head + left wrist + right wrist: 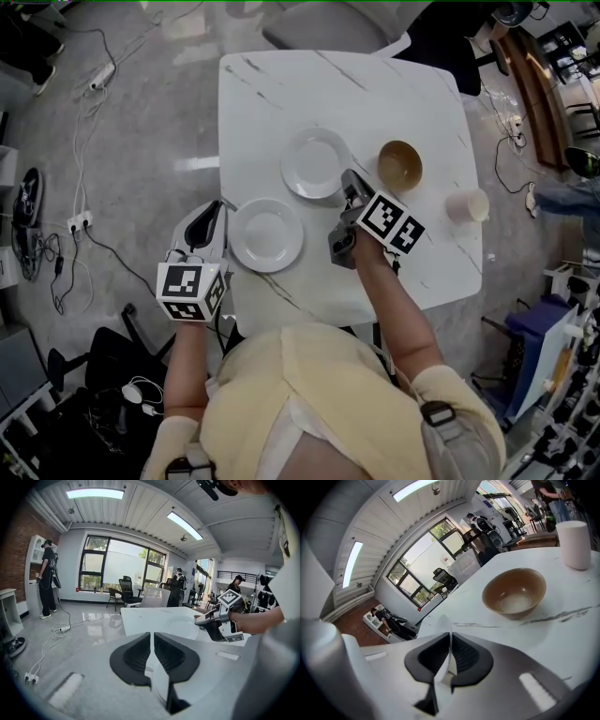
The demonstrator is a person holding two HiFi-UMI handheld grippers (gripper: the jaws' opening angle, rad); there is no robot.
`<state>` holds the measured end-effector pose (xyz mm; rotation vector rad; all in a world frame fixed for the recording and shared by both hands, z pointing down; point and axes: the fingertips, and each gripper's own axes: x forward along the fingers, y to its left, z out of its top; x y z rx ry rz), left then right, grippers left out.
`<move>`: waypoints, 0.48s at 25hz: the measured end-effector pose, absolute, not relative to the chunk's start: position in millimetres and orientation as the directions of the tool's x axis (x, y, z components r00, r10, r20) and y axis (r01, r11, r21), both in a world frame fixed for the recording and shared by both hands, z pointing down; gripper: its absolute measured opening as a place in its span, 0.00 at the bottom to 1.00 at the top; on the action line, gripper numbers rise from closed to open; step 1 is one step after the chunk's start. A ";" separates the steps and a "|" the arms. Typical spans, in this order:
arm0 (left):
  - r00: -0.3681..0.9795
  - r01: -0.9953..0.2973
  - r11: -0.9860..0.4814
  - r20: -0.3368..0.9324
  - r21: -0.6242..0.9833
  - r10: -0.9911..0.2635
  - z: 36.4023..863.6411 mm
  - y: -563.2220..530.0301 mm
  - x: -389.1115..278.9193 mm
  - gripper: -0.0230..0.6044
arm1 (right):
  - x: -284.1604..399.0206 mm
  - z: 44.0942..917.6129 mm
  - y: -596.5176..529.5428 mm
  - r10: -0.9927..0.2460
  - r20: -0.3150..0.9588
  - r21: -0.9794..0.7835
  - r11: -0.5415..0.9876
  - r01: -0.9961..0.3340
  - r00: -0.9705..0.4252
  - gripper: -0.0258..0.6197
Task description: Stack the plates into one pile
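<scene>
One white surface [281,94], with four pieces of crockery in view. Two are plates, a near plate [266,234] and a far plate [316,164]. One is a brown bowl [400,165] and one a pale cup [467,205]. Grippers number two: left gripper [216,212] and right gripper [349,180]. One chair [328,26] stands beyond.

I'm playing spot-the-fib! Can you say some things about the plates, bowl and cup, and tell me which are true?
1. The plates are stacked. False: the near plate and the far plate lie side by side.
2. The right gripper pinches the far plate's rim. True.
3. The left gripper is empty. False: it pinches the near plate.
4. The bowl is brown. True.
5. The cup sits in the bowl. False: the cup stands apart from it.
</scene>
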<state>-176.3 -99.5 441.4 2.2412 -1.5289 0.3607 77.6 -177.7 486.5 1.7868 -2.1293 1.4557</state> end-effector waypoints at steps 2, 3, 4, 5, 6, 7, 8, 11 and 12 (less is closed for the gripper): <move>0.359 -0.933 -0.310 0.424 0.182 -0.831 439.3 -95.5 -178.1 0.07 | 73.0 477.5 -177.3 -0.780 0.499 -0.652 -0.051 -0.757 -0.377 0.07; 0.354 -0.935 -0.305 0.423 0.182 -0.834 438.2 -93.4 -179.0 0.07 | 70.7 472.4 -176.9 -0.785 0.482 -0.662 -0.035 -0.749 -0.389 0.07; 0.349 -0.937 -0.300 0.421 0.181 -0.837 436.9 -91.2 -180.0 0.07 | 68.3 467.4 -176.5 -0.790 0.464 -0.670 -0.018 -0.742 -0.401 0.07; 0.344 -0.939 -0.294 0.419 0.179 -0.841 435.5 -89.1 -180.9 0.07 | 65.6 462.5 -176.3 -0.794 0.447 -0.679 0.000 -0.734 -0.413 0.06; 0.338 -0.941 -0.289 0.416 0.177 -0.844 433.9 -87.1 -181.8 0.07 | 62.9 457.9 -176.4 -0.797 0.429 -0.687 0.018 -0.727 -0.426 0.06; 0.332 -0.943 -0.284 0.413 0.174 -0.848 432.3 -85.3 -182.5 0.07 | 60.4 454.0 -176.5 -0.799 0.414 -0.694 0.034 -0.720 -0.437 0.06; 0.326 -0.945 -0.279 0.409 0.172 -0.852 430.6 -83.6 -183.0 0.07 | 58.2 450.9 -176.5 -0.800 0.402 -0.697 0.048 -0.715 -0.446 0.06; 0.313 -0.949 -0.267 0.398 0.168 -0.862 425.5 -78.8 -184.0 0.07 | 54.6 444.2 -175.2 -0.799 0.383 -0.697 0.079 -0.712 -0.464 0.06; 0.309 -0.950 -0.263 0.395 0.167 -0.865 423.9 -77.4 -184.5 0.07 | 54.1 441.7 -174.8 -0.800 0.375 -0.698 0.089 -0.711 -0.468 0.06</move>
